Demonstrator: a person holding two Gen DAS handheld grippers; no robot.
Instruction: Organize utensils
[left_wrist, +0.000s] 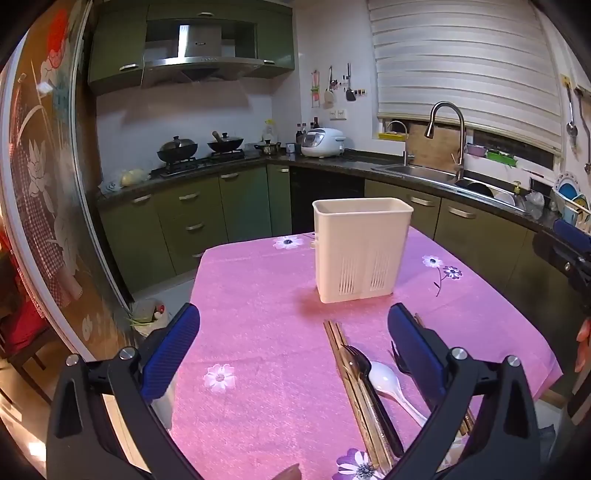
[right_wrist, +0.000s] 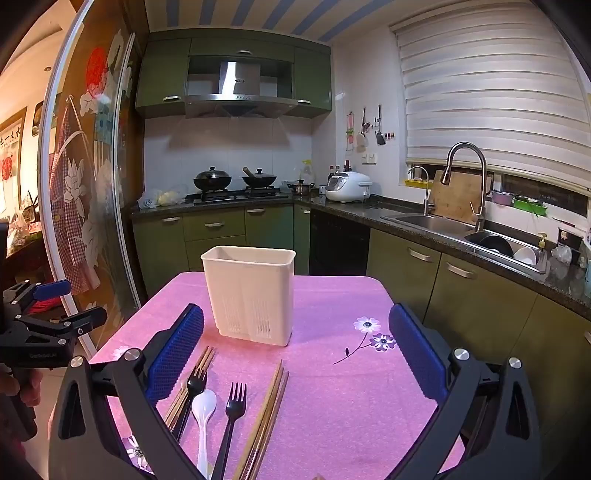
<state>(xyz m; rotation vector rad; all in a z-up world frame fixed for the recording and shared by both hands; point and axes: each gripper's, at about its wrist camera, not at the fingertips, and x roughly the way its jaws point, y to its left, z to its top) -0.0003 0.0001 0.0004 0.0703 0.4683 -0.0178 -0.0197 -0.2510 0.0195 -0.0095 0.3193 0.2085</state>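
- Left wrist view: left tongs (left_wrist: 293, 334) gape wide, holding nothing, above the pink worktop (left_wrist: 258, 295). The holder (left_wrist: 360, 249) stands upright ahead of them, slightly right. Chopsticks (left_wrist: 354, 391), a black fork (left_wrist: 369, 387) and a white spoon (left_wrist: 388, 380) lie just inside the right finger, long axes running along the tongs' line.
- Right wrist view: right tongs (right_wrist: 295, 338) also spread, empty. Holder (right_wrist: 251, 295) ahead, a touch left. Between the fingers lie a spoon (right_wrist: 203, 417), fork (right_wrist: 232, 417) and chopsticks (right_wrist: 264, 417), handles toward the camera; these look easier for this hand to reach. A second fork (right_wrist: 192, 391) and chopsticks (right_wrist: 201, 363) hug the left finger.
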